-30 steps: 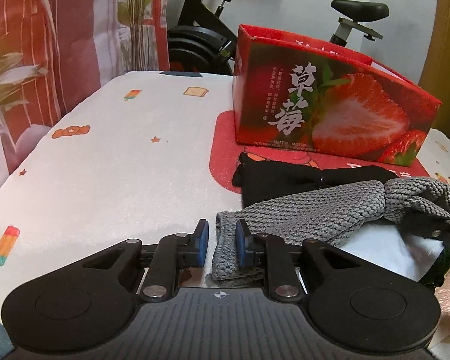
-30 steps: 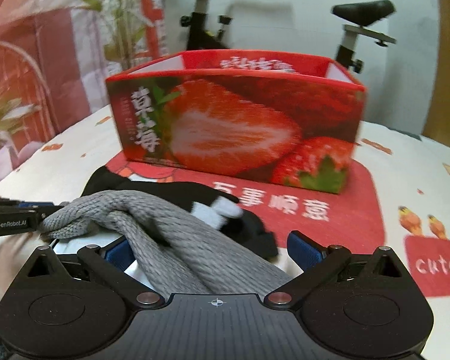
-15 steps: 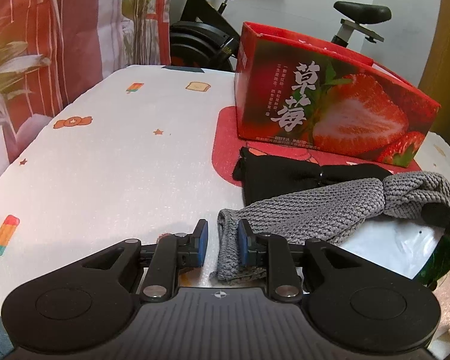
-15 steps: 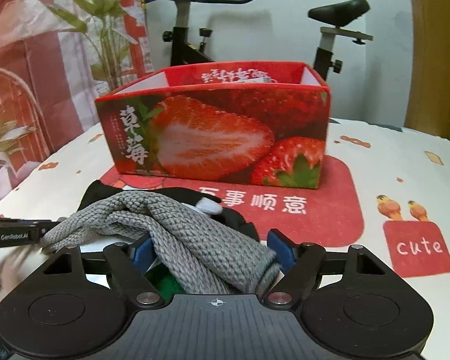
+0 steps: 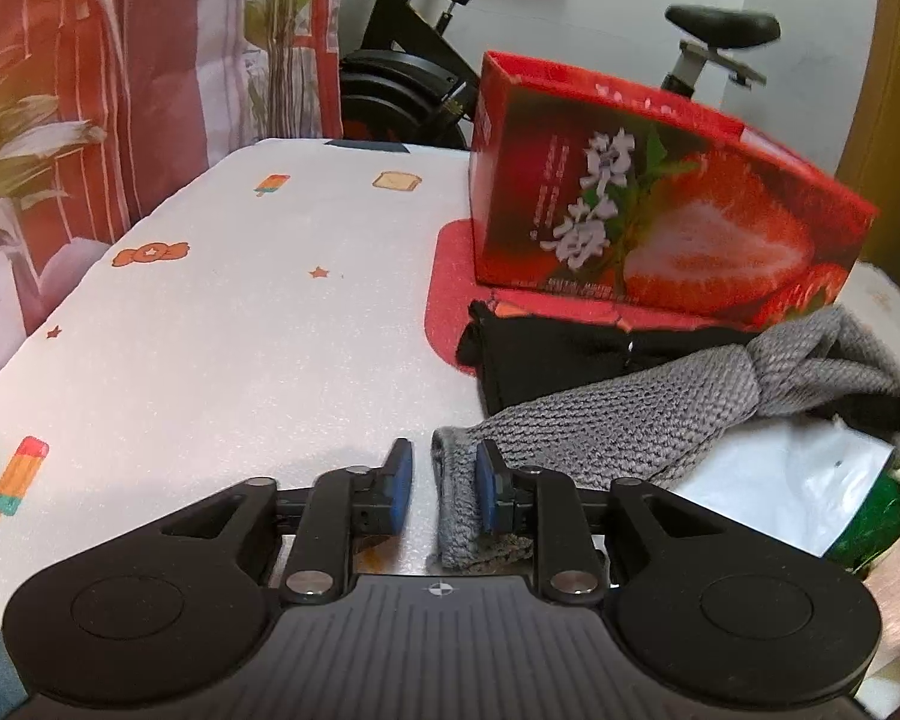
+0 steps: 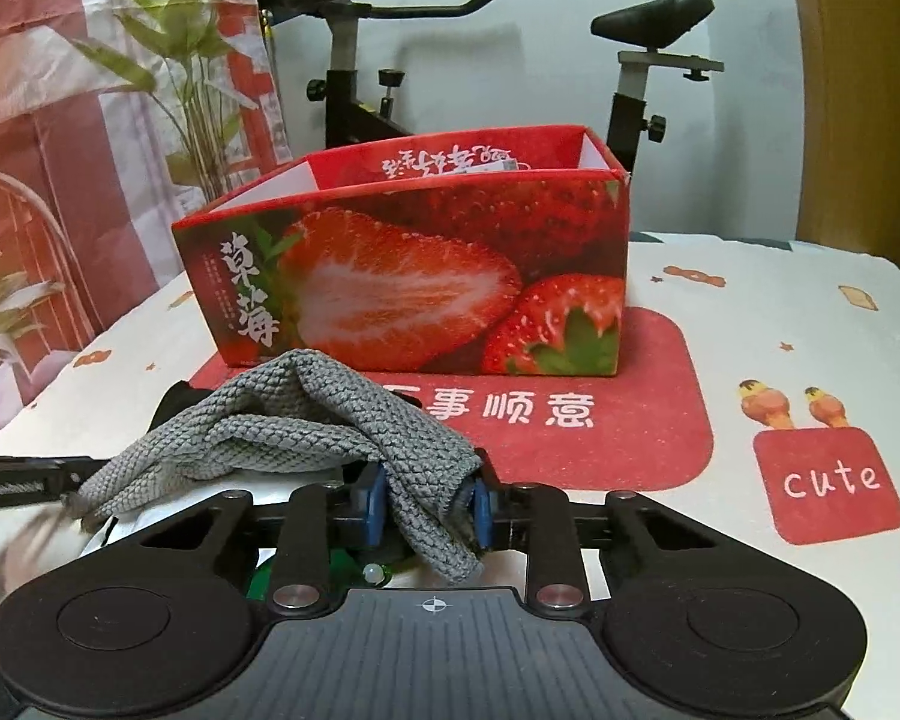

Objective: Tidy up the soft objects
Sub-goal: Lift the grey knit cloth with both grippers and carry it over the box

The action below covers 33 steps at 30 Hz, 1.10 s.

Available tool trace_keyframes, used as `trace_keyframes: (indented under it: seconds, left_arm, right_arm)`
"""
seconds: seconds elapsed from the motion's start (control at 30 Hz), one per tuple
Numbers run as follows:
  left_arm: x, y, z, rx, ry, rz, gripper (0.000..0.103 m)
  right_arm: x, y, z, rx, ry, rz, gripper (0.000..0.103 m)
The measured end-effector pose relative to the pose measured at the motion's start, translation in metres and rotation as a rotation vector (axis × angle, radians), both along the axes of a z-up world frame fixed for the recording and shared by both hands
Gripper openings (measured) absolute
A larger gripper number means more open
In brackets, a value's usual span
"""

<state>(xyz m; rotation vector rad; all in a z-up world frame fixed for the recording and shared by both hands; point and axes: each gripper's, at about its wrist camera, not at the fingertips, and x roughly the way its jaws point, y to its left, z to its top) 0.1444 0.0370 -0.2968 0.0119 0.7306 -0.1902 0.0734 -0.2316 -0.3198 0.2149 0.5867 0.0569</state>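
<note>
Left gripper (image 5: 437,483): jaws opening, narrow gap, grey cloth (image 5: 630,414) end between, touching only right pad. Right gripper (image 6: 429,507): jaws closing, pads pinching cloth's other end. Cloth spans both, before strawberry box (image 6: 414,282).

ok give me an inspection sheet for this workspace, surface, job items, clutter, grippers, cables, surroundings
Surface: white printed table cover with a red mat.
Job's things: grey knitted cloth draped over a black garment; open strawberry box on the mat.
Clutter: white and green packaging under the cloth.
Grippers: left hand-held gripper opening, cloth edge against one pad only; right hand-held gripper closing, pads pinching the cloth's other end.
Cables: nothing seen.
Surroundings: exercise bike, plant, red curtain.
</note>
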Motion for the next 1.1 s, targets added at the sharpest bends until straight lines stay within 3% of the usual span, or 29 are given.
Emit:
trace_keyframes:
  seconds: [0.1,0.17,0.23,0.53,0.73,1.1]
  left_arm:
    - [-0.005,0.010,0.010,-0.075,-0.025,0.001,0.043]
    - [-0.011,0.014,0.016,-0.125,-0.059,-0.028,0.055]
    - [-0.016,0.011,0.020,-0.146,-0.083,-0.087,0.061]
    - [-0.023,-0.030,0.008,0.035,-0.107,-0.232,0.063]
    - [-0.022,-0.029,0.005,0.031,-0.083,-0.245,0.079]
    - [-0.016,-0.018,0.000,0.045,-0.048,-0.170,0.081]
  right_arm:
    - [0.001,-0.003,-0.002,0.014,0.003,-0.002,0.025]
    - [0.002,-0.003,-0.003,0.020,0.003,-0.001,0.025]
    - [0.003,-0.003,-0.004,0.026,0.005,0.000,0.025]
    - [0.004,-0.007,-0.008,0.052,0.010,0.000,0.025]
    - [0.005,-0.009,-0.011,0.065,0.013,-0.007,0.025]
    - [0.007,-0.012,-0.016,0.083,0.024,-0.020,0.025]
